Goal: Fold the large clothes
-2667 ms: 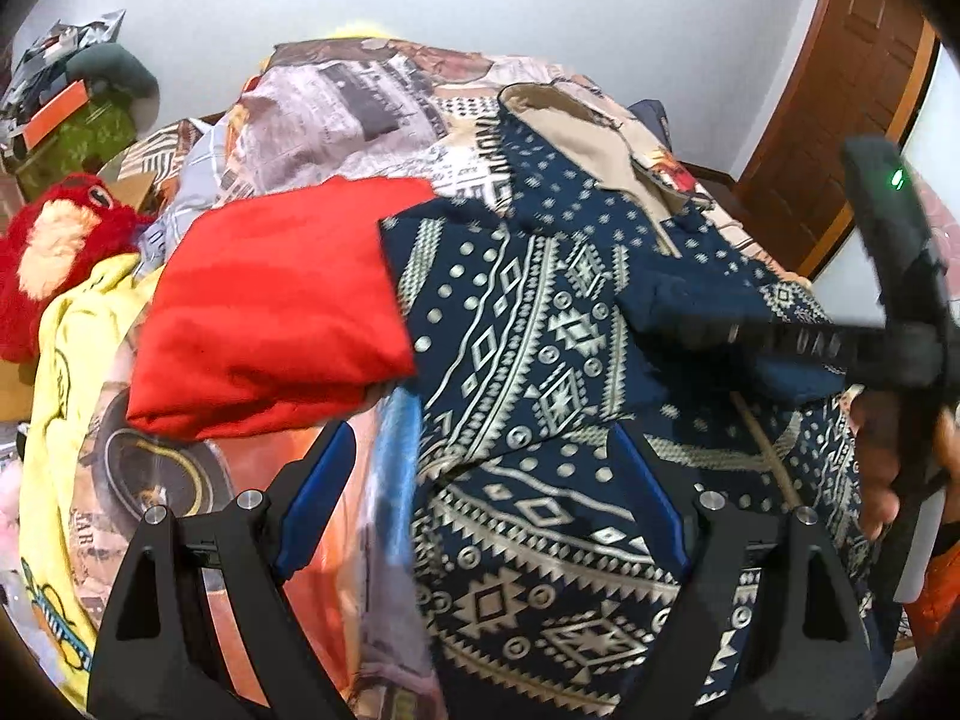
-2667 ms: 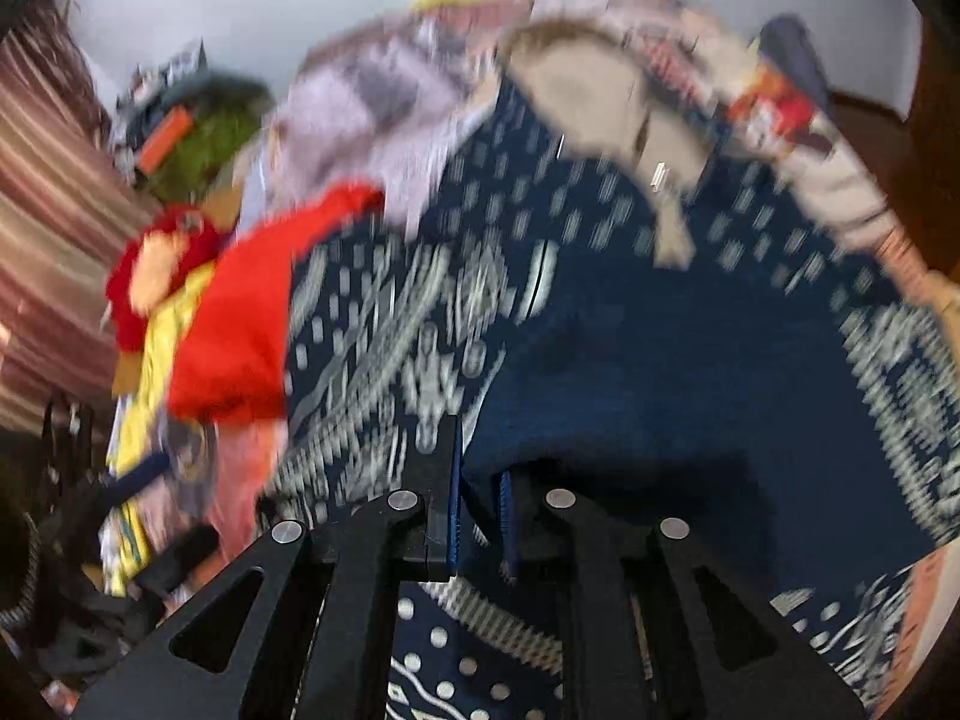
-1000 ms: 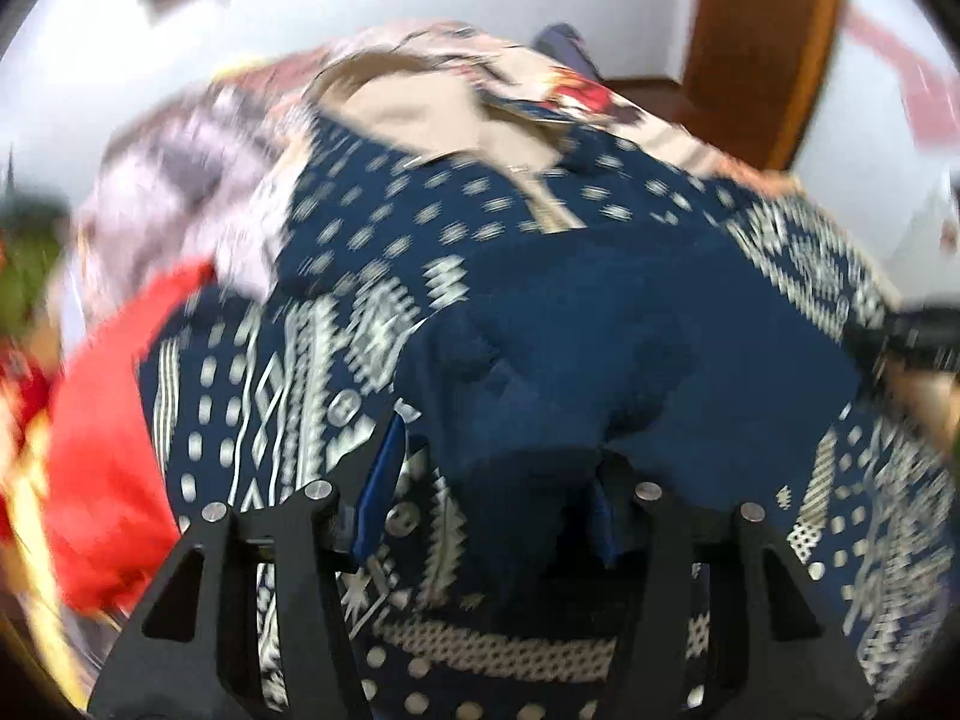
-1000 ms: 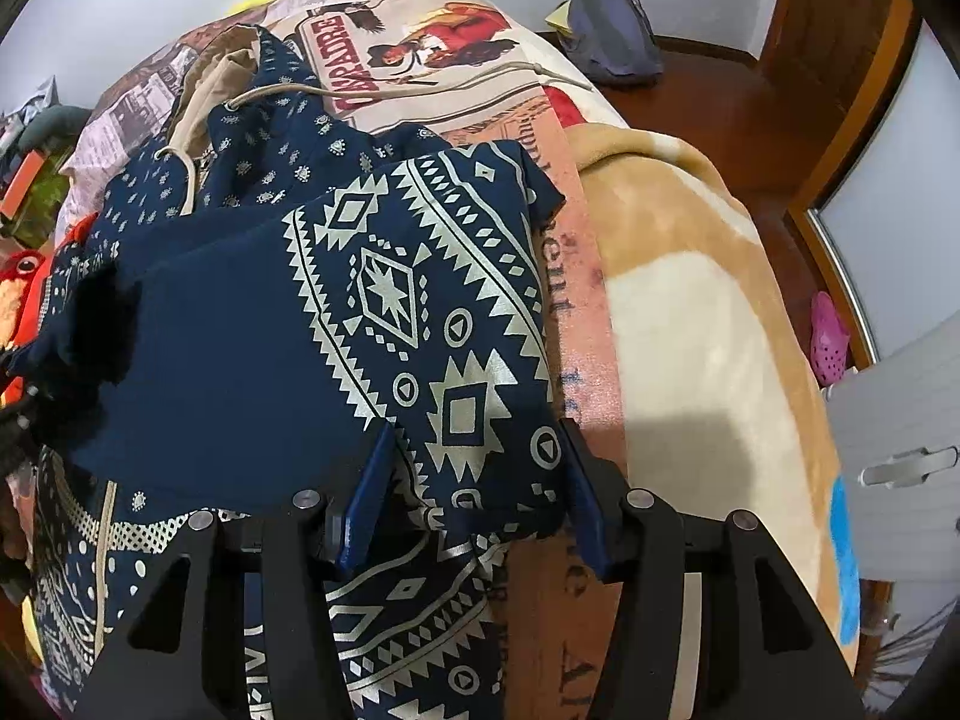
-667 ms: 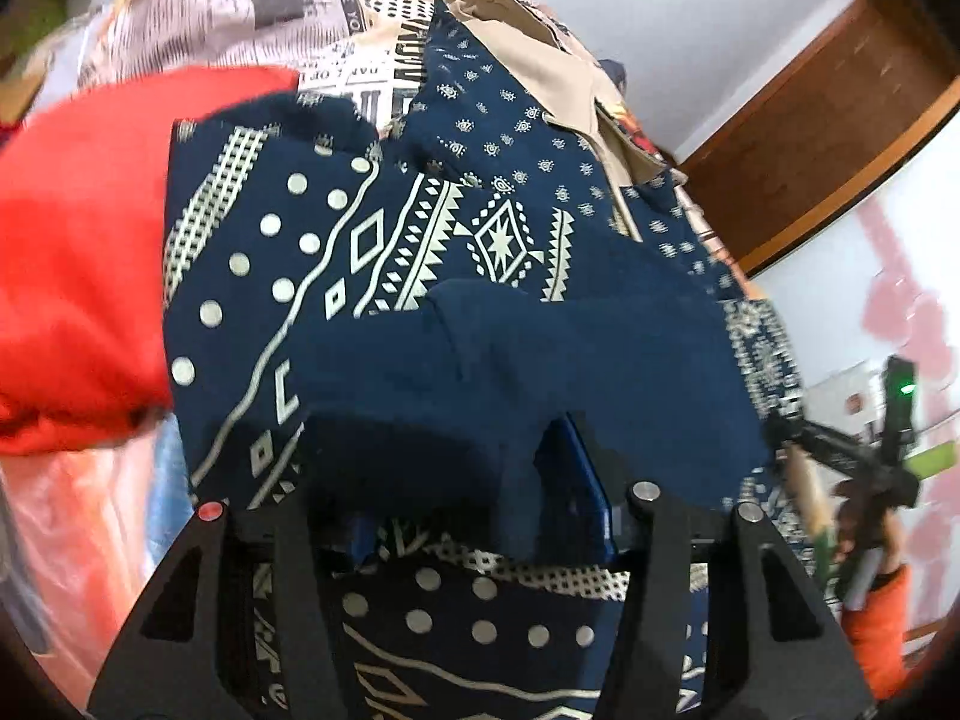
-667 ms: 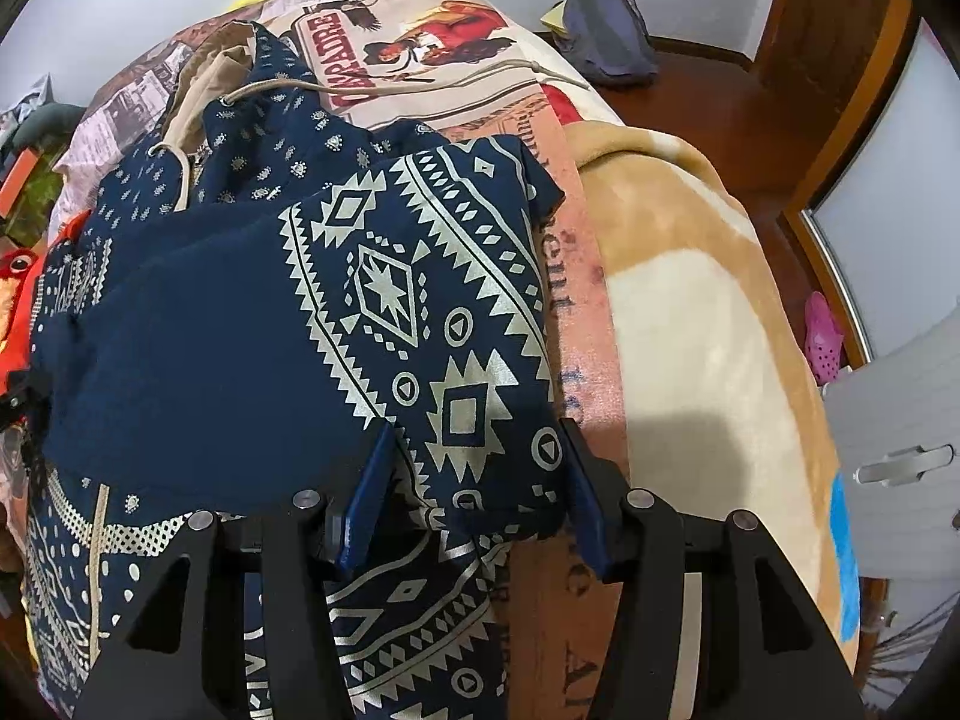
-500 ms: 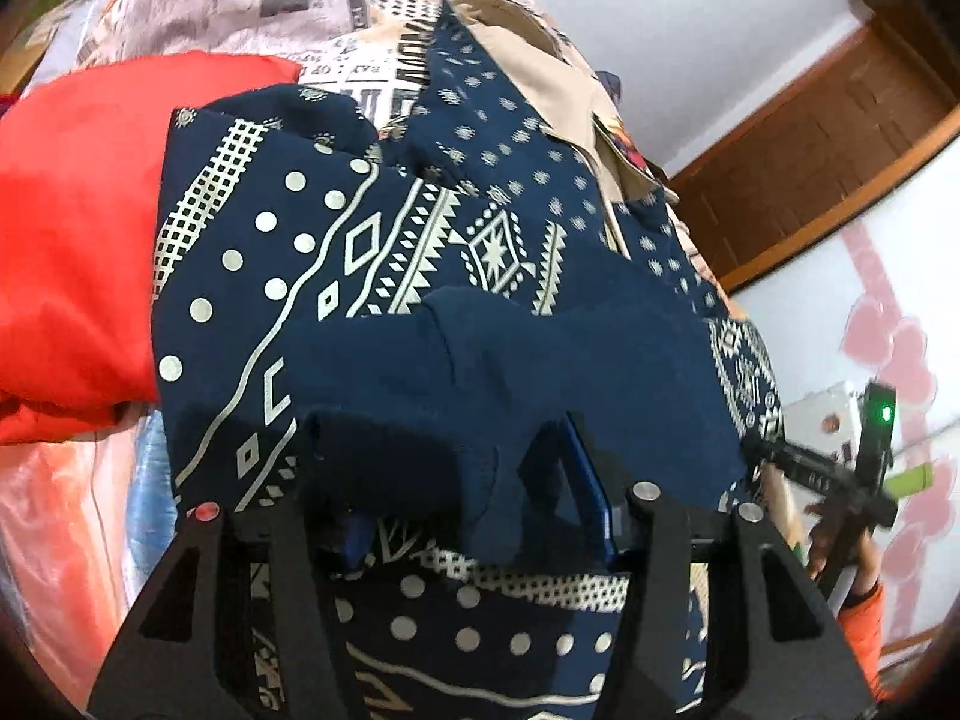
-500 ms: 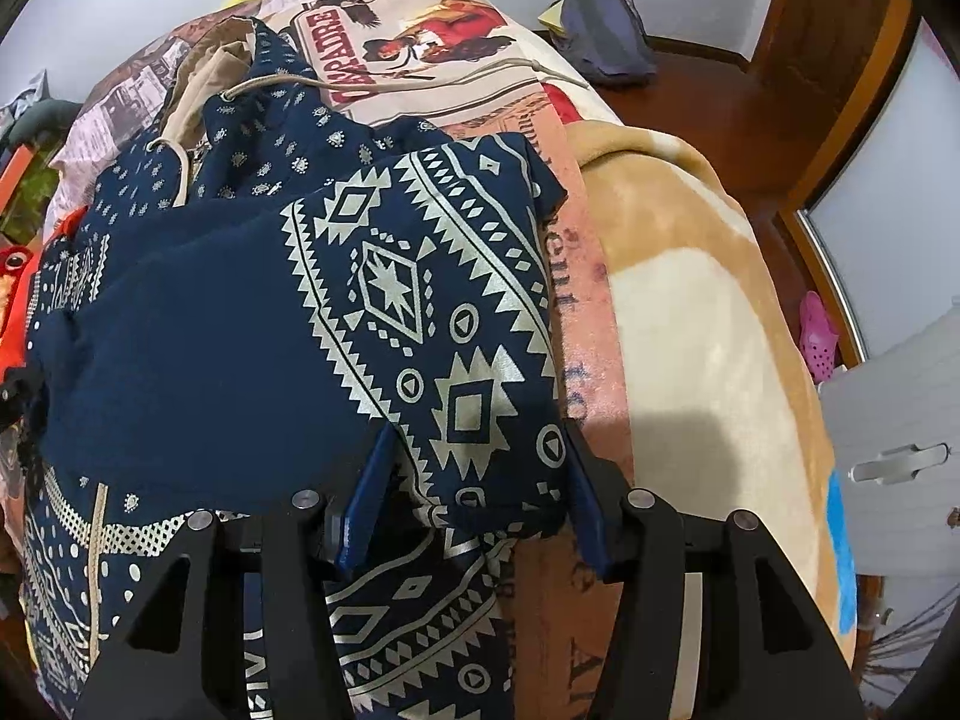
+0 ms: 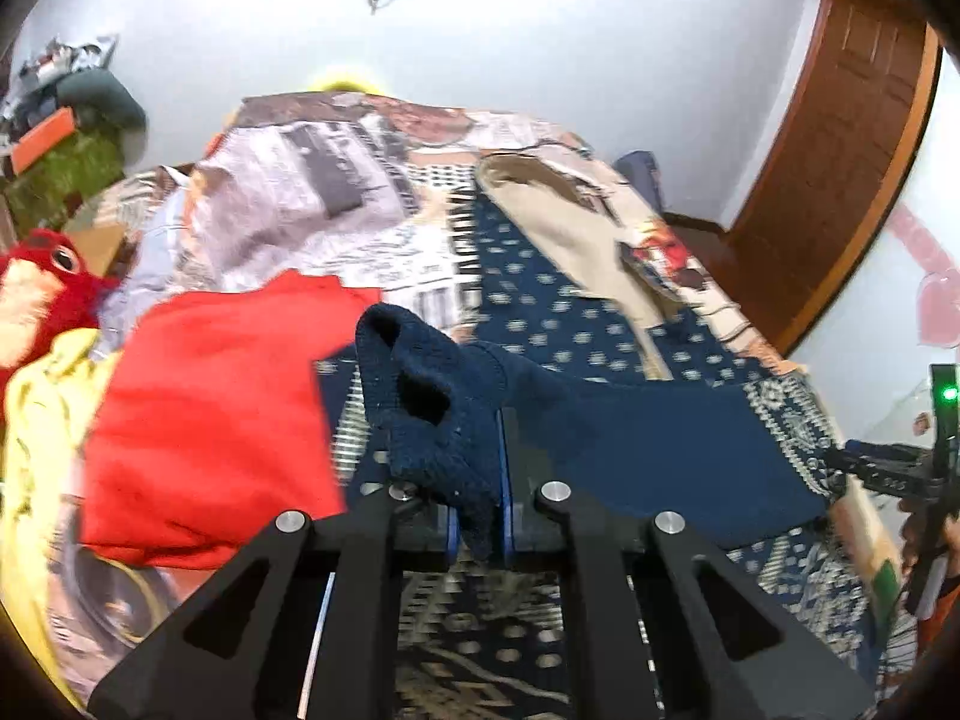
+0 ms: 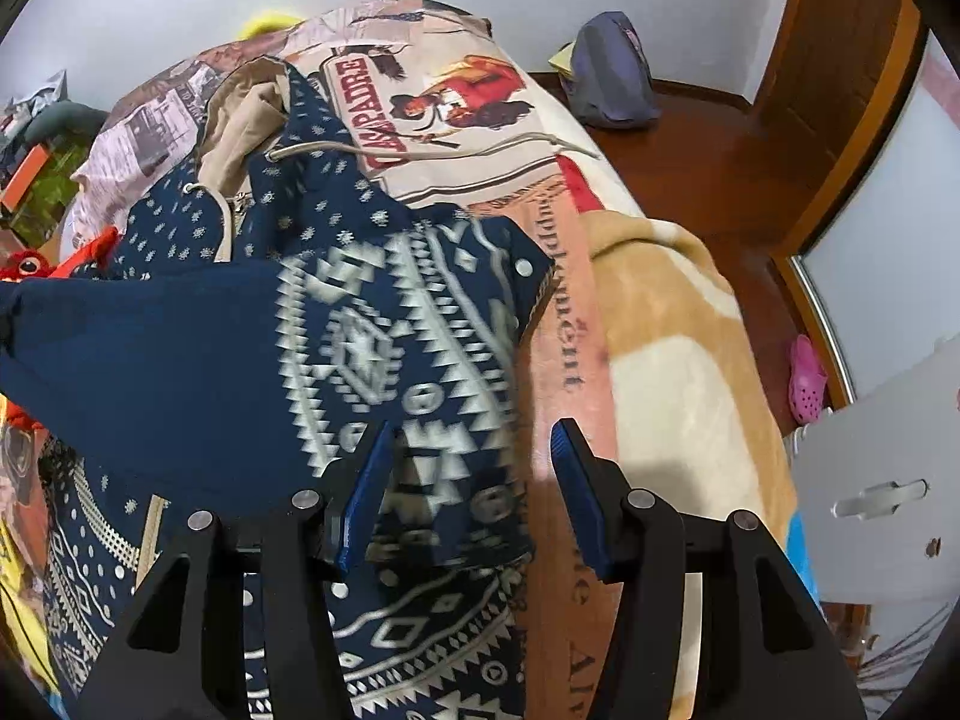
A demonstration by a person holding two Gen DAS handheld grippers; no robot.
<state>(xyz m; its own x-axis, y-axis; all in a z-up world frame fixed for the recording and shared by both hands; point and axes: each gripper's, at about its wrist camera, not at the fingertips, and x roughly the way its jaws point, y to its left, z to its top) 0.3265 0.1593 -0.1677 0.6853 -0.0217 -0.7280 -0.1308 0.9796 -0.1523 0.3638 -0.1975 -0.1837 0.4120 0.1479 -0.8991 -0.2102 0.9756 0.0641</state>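
**Left wrist view: hoodie cuff clamped, right gripper wide**

Left gripper point(image 9: 477, 516) pinches the navy cuff point(image 9: 432, 402) of the patterned hoodie point(image 10: 390, 324), which lies spread on the bed point(image 10: 678, 324). Right gripper point(image 10: 471, 501) has its 2 fingers spread apart over the folded sleeve's near edge, holding nothing. A red garment point(image 9: 210, 414) lies left of the hoodie.

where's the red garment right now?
In the left wrist view, the red garment lies on the bed, left of the navy hoodie and beside the red plush toy.
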